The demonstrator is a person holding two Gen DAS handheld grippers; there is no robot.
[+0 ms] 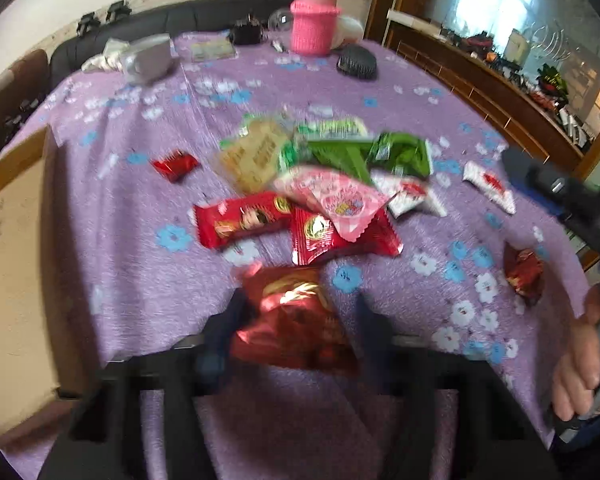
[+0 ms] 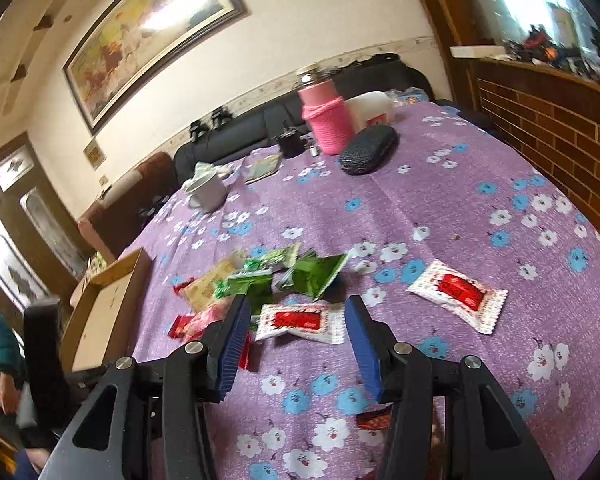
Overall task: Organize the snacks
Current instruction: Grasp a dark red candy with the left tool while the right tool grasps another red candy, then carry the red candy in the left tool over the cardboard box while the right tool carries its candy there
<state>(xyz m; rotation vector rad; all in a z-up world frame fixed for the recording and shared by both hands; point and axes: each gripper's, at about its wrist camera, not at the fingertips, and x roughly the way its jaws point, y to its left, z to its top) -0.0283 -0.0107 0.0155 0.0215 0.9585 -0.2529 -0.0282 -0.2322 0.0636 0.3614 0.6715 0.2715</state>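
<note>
Here the left claw [image 1: 296,320] is pinching a red foil snack packet [image 1: 292,320] just above the surface [image 1: 120,240]: light, crinkly, slippery, best gripped mid-body. The right claw [image 2: 296,320] is hovering spread over a white packet [image 2: 300,320].

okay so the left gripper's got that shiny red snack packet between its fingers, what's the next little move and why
Probably lift the shiny red packet off the cloth and carry it left toward the cardboard box. The left gripper appears closed on it, and the box sits open beside the snack pile.
</note>
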